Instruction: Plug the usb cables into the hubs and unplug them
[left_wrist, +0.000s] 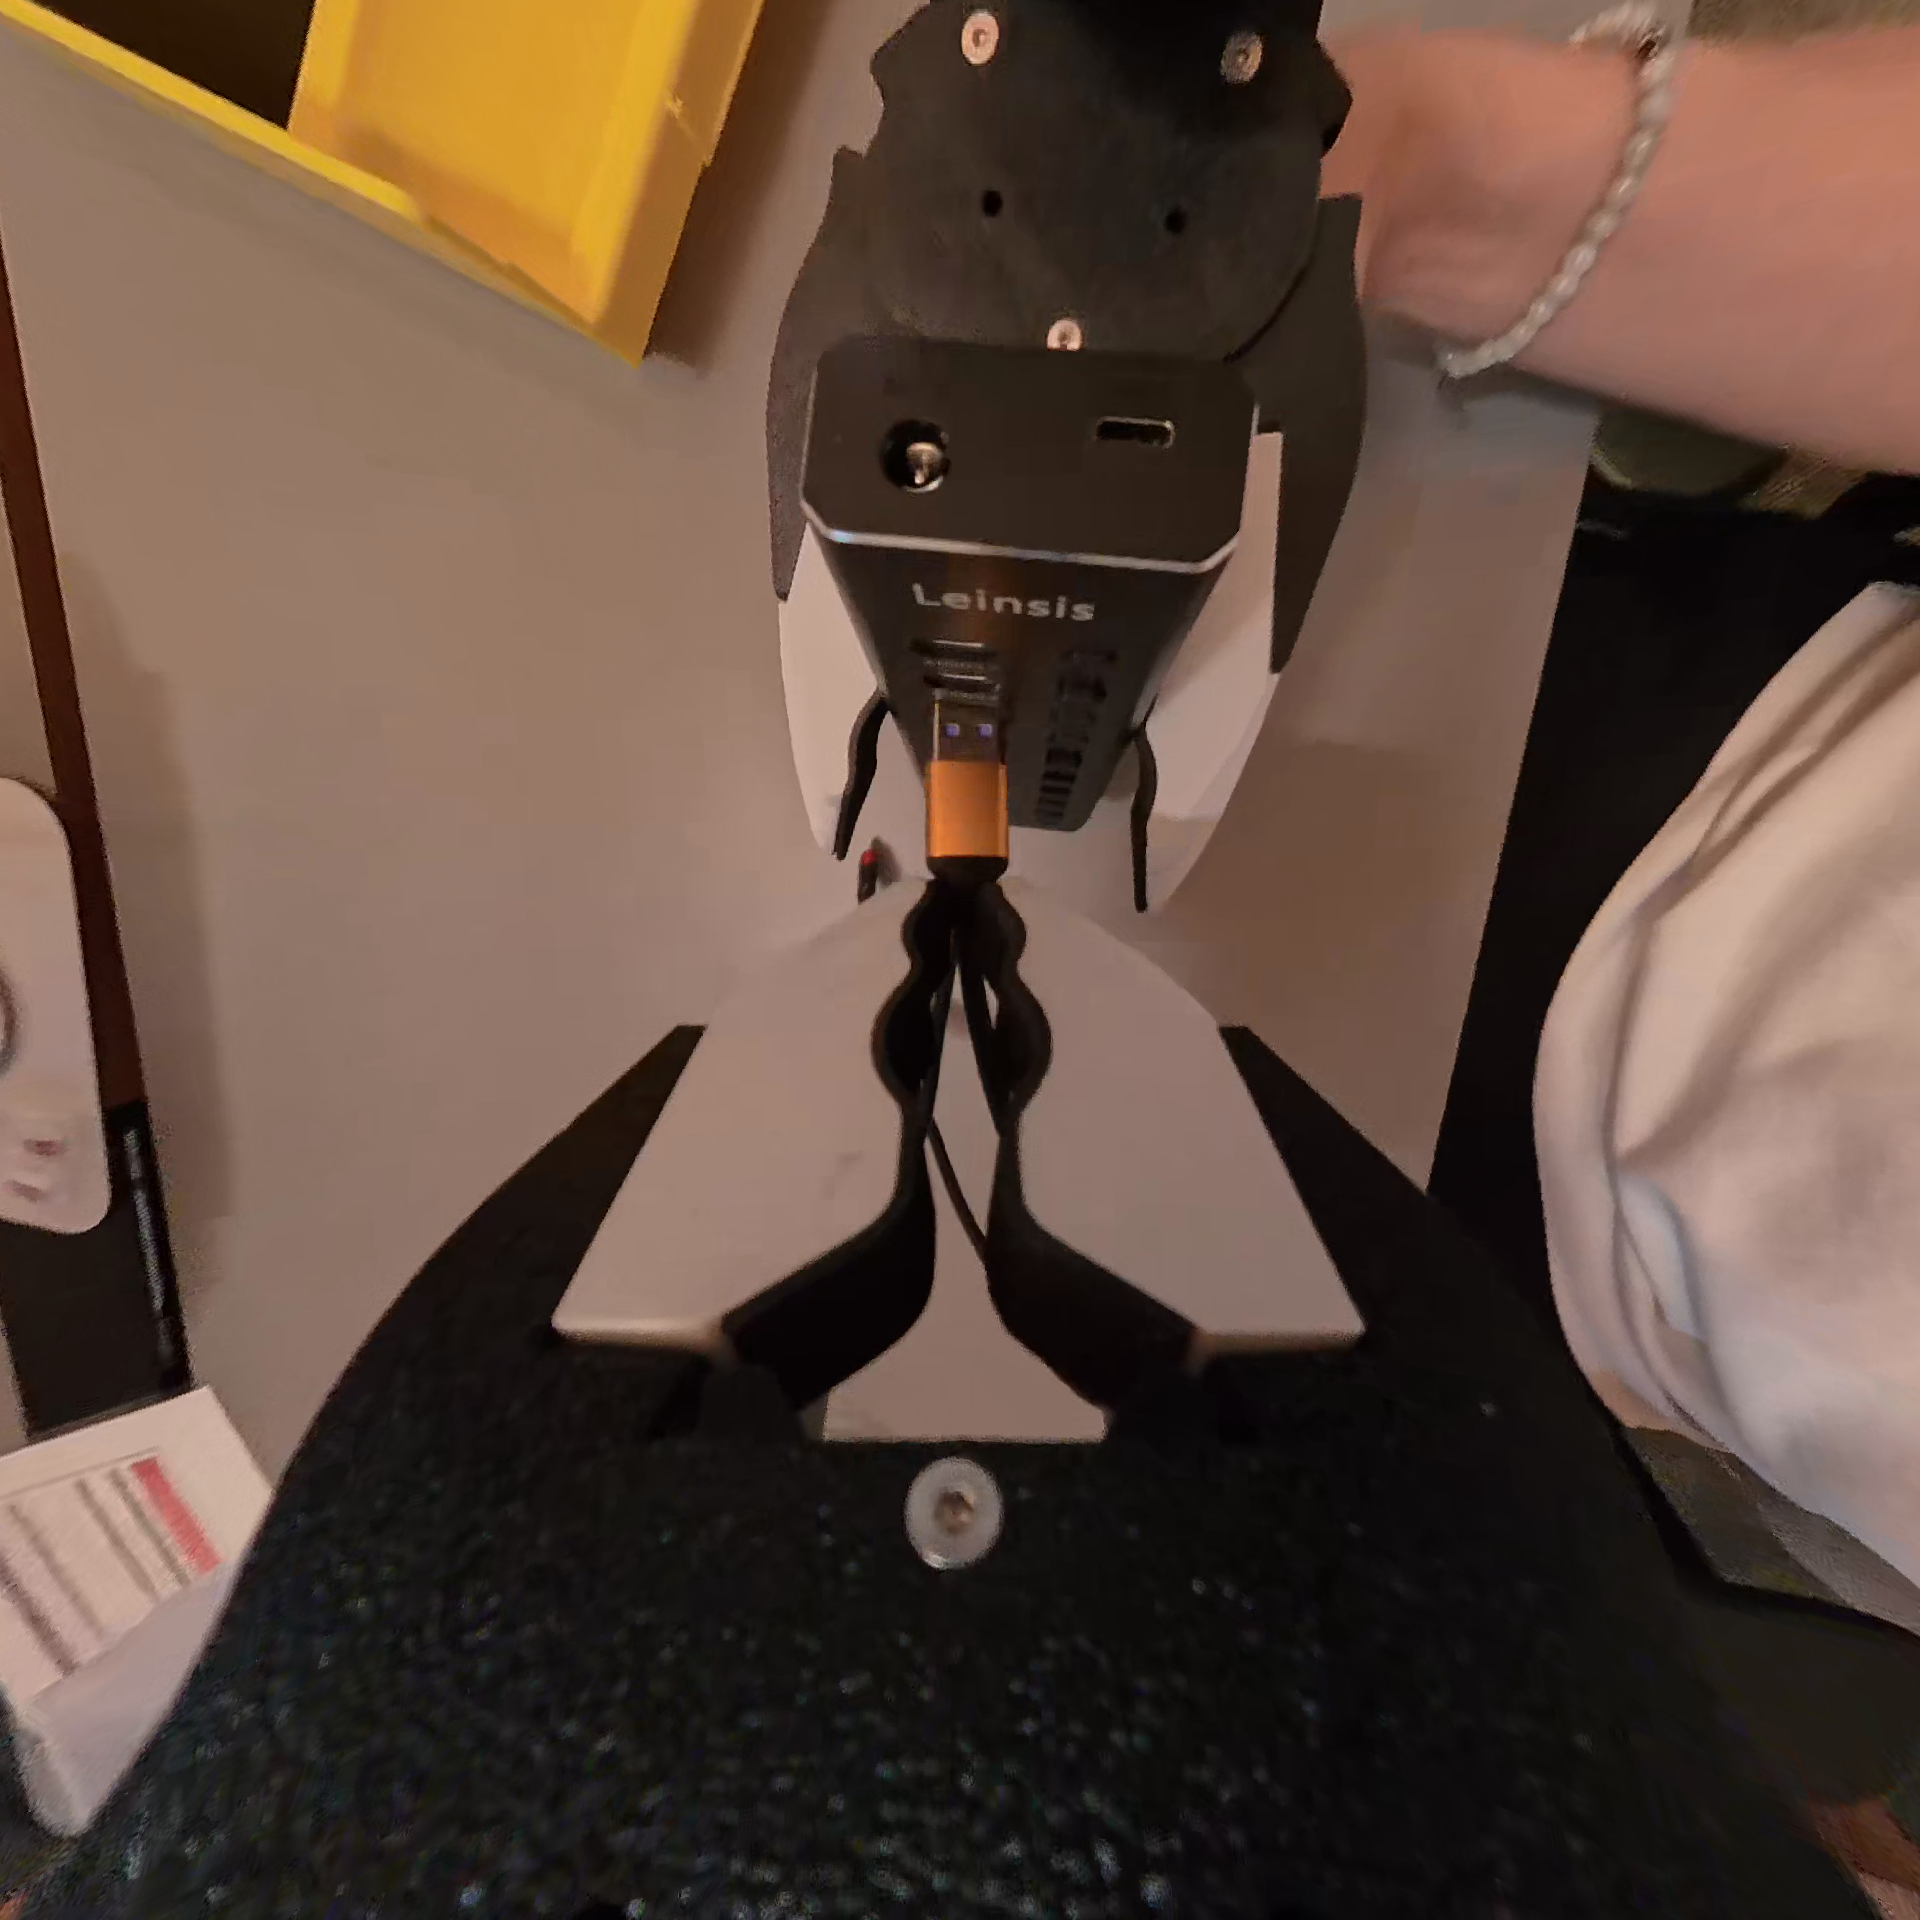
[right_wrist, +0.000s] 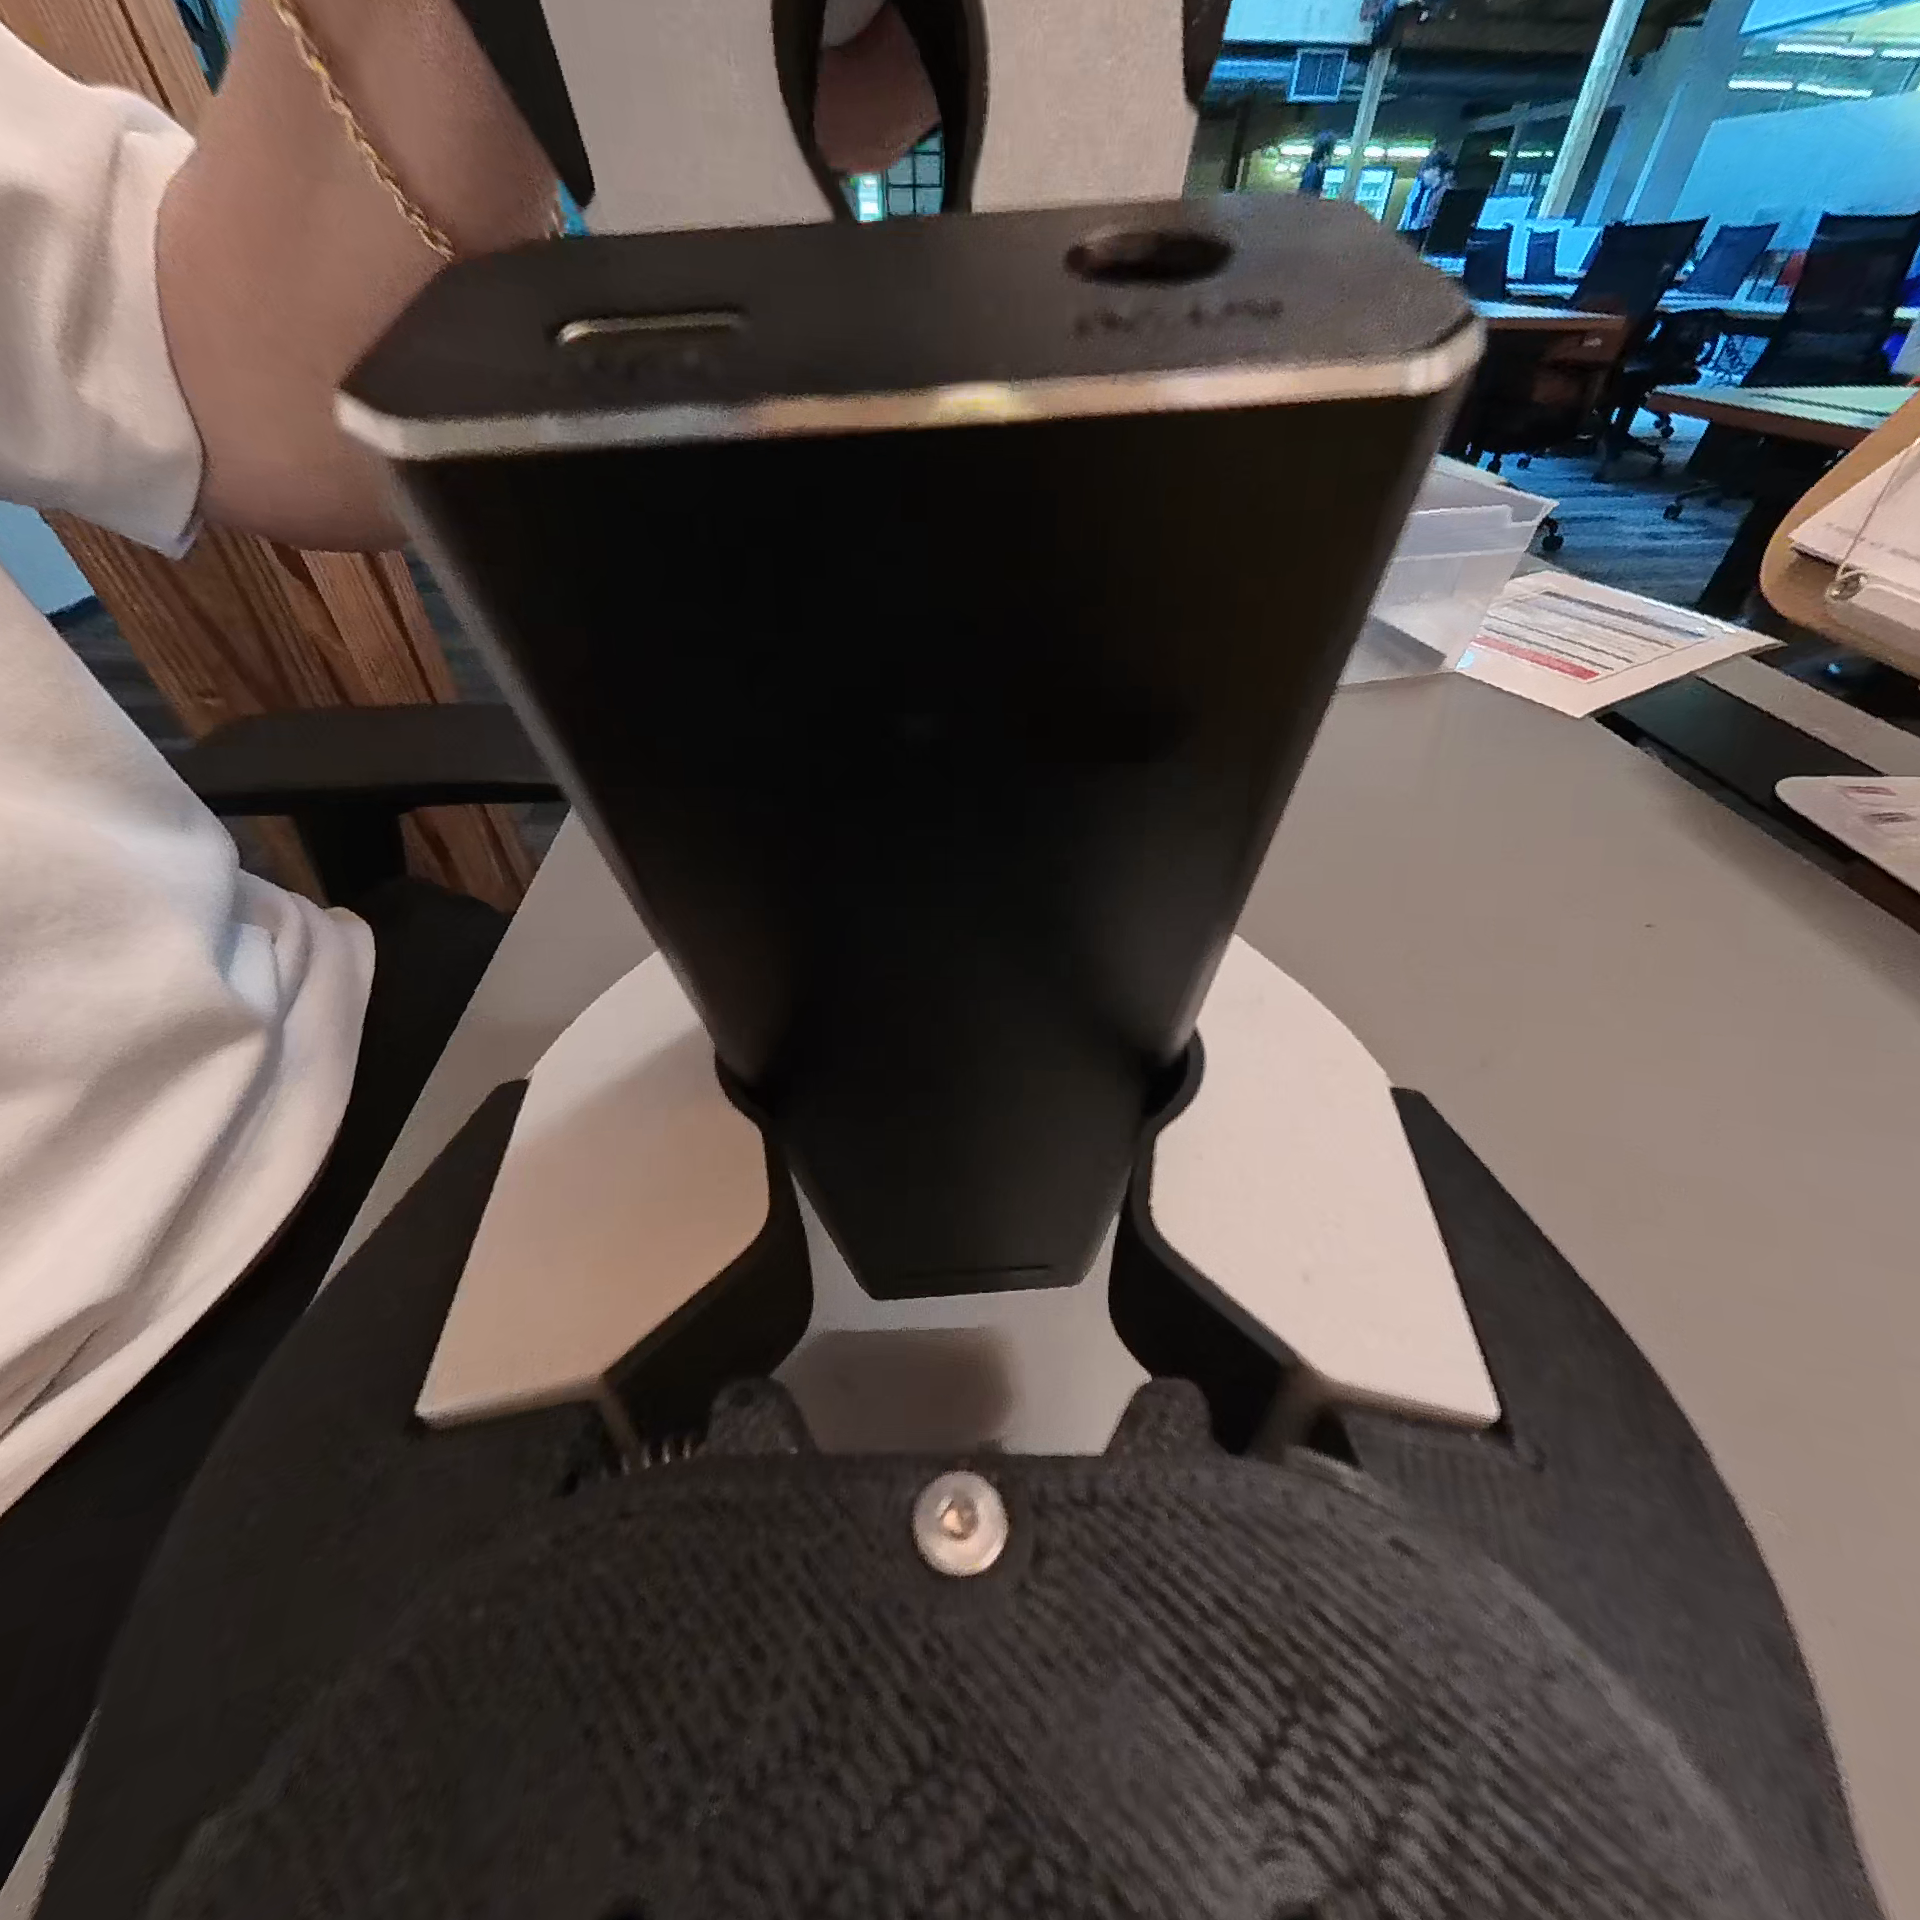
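My left gripper (left_wrist: 961, 904) pinches the orange-plugged USB cable (left_wrist: 966, 805) against the black hub (left_wrist: 1023, 582), itself clamped in my right gripper (right_wrist: 961, 1081).

Pale grey table (right_wrist: 1507, 935) up front, with a printed sheet (right_wrist: 1590, 634) and a clear plastic tub (right_wrist: 1455, 561) at its far edge. Beyond it, rows of desks and dark office chairs (right_wrist: 1621, 301) under bluish light. A slatted wood panel (right_wrist: 312, 644), I think, stands left of the table.

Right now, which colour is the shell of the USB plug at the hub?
Orange USB plug, with a silver tip; the left wrist view shows it best.
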